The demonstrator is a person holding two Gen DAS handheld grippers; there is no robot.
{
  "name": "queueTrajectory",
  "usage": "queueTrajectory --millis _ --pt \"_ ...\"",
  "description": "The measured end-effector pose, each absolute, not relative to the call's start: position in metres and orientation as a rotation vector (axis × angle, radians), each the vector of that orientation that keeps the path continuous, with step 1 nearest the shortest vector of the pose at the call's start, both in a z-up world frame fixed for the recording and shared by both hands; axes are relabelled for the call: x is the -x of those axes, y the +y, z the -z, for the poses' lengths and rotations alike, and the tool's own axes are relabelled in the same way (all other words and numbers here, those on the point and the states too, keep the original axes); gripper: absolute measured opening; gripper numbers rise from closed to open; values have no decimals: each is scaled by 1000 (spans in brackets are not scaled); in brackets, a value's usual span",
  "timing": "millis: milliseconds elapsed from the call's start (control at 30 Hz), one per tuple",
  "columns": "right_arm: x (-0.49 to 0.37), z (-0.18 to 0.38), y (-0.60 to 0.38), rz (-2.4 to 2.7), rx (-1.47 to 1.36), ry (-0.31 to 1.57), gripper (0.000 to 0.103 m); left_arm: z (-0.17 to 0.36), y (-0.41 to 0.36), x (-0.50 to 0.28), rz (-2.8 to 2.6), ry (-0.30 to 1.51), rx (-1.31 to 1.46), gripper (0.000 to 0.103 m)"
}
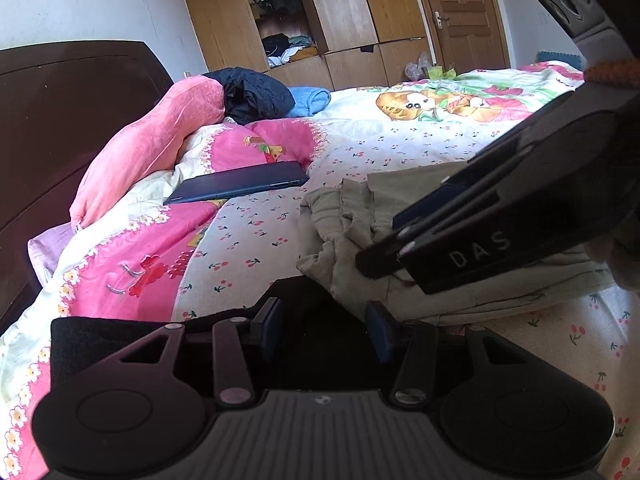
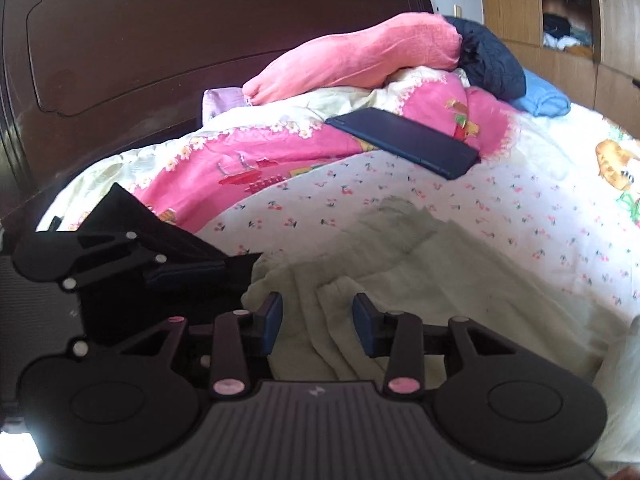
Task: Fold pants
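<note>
Pale khaki pants (image 1: 400,216) lie bunched and partly folded on the cherry-print bedsheet (image 1: 260,236); in the right wrist view the pants (image 2: 420,264) spread out ahead of my fingers. My left gripper (image 1: 326,330) is open and empty, low over black cloth (image 1: 104,344) at the pants' near edge. My right gripper (image 2: 318,322) is open just above the pants, holding nothing. The right gripper also shows in the left wrist view (image 1: 404,236), resting over the pants. The left gripper shows in the right wrist view (image 2: 180,272).
A dark blue tablet (image 1: 240,186) lies on the pink quilt (image 1: 168,248) to the left. A pink pillow (image 1: 152,140), a dark jacket (image 1: 252,92) and a blue towel (image 1: 308,100) lie by the dark headboard (image 1: 60,120). A wooden wardrobe (image 1: 340,12) stands behind.
</note>
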State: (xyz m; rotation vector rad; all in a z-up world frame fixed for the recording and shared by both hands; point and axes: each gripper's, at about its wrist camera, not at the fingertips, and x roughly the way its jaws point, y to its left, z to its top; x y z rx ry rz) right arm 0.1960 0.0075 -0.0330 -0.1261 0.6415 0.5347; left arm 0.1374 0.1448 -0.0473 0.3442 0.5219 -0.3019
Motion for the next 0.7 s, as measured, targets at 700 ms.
queueTrajectory --millis 700 --pt "-210 42 -9 -457 76 703 3 49 152 -138 327 506 -314 62"
